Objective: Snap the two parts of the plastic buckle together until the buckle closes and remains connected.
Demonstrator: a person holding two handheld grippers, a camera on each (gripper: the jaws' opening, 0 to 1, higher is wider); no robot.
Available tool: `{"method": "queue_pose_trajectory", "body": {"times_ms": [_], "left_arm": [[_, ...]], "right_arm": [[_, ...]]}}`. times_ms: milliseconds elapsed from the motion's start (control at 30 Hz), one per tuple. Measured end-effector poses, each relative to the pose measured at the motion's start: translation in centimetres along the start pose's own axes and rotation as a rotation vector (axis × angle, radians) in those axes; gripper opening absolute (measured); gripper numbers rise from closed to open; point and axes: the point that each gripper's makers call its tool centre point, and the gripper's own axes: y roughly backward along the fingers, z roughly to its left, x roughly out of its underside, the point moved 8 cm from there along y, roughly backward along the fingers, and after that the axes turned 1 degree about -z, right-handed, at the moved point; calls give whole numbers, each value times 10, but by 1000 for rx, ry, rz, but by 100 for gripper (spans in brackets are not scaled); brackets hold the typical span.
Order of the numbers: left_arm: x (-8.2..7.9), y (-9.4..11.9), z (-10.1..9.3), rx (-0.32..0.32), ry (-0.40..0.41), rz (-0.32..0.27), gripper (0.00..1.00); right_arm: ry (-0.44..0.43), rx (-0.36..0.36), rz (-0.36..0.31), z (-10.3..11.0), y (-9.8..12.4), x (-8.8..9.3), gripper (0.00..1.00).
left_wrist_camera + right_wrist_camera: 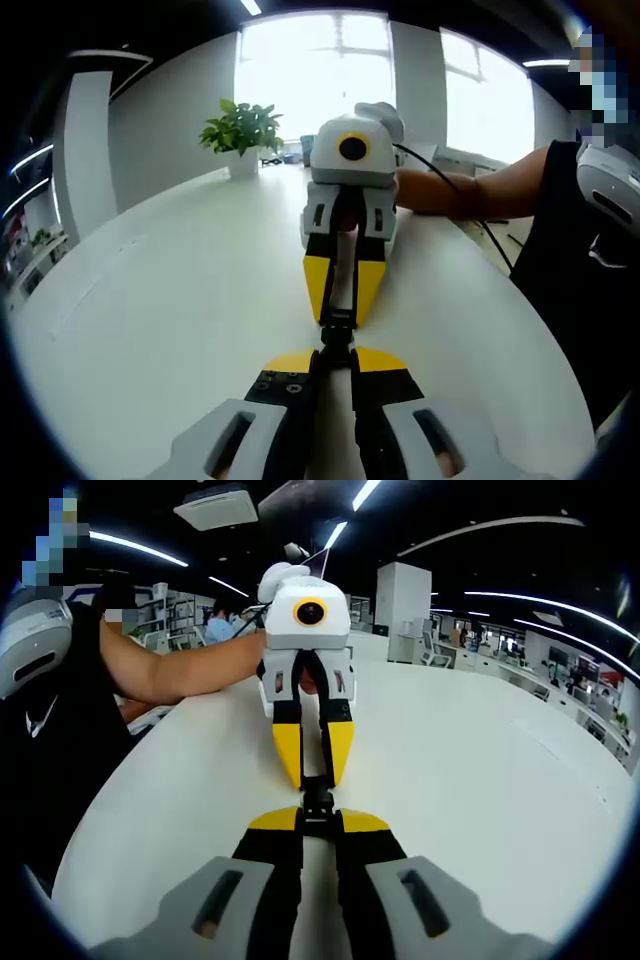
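Both tongs [336, 362] [318, 825] pinch the buckle [338, 333]; plant [241, 128] beyond.

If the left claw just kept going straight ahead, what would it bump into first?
The black buckle that the left claw is shut on already reaches the right claw facing it, so it would probably meet that claw.

The left gripper [338, 352] is held low over the table, its two jaws pressed close together with yellow tips almost touching. Facing it, tip to tip, the right gripper [340, 310] is seen — its yellow jaws also drawn in tight. In the right gripper view the same meeting is shown from the other side — right gripper [318, 820] below, left gripper [314, 770] ahead. A bare forearm [180, 665] is stretched out behind the left gripper.
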Motion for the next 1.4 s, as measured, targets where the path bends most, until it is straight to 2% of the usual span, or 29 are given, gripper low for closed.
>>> {"method": "queue_pose_trajectory", "body": {"times_ms": [1400], "left_arm": [[-3,-5,0,11,-16,-5,9]], "right_arm": [[15,-10,-4,-3,-1,0,11]]}}
